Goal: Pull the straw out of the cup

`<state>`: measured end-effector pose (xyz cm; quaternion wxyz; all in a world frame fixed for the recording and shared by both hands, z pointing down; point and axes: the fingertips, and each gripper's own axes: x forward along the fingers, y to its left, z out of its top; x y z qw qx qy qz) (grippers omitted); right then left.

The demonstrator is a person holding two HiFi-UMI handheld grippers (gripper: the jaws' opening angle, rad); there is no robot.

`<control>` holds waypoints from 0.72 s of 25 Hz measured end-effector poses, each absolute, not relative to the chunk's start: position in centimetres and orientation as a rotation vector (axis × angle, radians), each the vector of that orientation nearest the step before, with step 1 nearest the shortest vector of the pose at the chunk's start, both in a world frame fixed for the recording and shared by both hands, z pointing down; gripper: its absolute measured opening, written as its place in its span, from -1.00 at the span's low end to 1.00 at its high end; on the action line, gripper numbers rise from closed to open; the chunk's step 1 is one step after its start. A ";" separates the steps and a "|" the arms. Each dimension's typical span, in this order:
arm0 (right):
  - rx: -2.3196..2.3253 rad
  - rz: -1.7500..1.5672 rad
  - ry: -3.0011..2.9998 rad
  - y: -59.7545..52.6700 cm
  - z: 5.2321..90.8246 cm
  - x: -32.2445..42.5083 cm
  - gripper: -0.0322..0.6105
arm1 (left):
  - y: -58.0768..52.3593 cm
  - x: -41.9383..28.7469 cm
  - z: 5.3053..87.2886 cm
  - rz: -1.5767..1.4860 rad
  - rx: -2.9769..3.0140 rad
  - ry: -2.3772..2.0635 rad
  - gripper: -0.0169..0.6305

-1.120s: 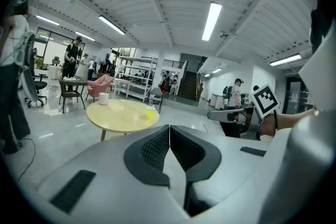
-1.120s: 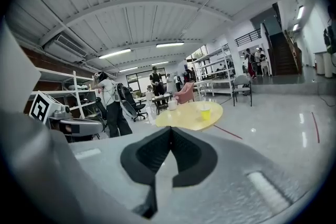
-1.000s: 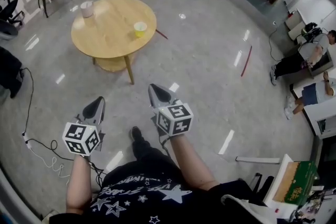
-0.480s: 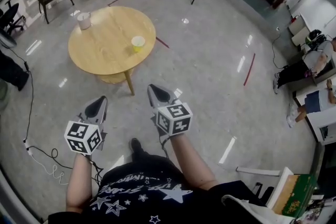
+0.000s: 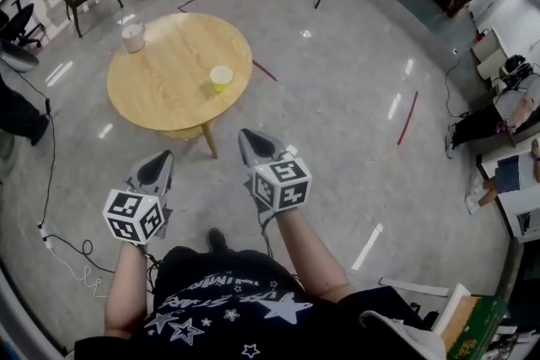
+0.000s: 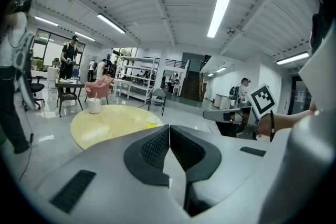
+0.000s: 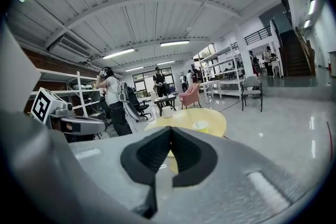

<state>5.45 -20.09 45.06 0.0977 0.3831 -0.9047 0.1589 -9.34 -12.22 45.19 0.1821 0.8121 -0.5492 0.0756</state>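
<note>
One white cup (image 5: pixel 132 37) on table (image 5: pixel 169 76)

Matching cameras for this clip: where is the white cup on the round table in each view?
Head view: white cup upper left, at the far edge of the table.
Left gripper view: white cup left of centre, above the jaws.
Right gripper view: white cup centre, just above the jaws.
Shared landmark: yellow cup on the same table.

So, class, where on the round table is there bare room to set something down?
Most of the round table is bare: the wide middle between the white cup at its far-left edge and the yellow cup near its right edge, plus the whole near side. Only those two rim spots are taken; nowhere is crowded.
</note>
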 end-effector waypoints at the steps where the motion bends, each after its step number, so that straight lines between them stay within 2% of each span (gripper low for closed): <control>1: 1.134 0.466 -2.677 -20.4 45.1 5.4 -0.90 | -12.4 -9.4 45.2 0.212 2.291 -1.551 -0.92; 18: 1.222 0.508 -2.616 -23.4 46.1 7.1 -0.90 | -16.4 -8.9 46.1 0.205 2.308 -1.495 -0.92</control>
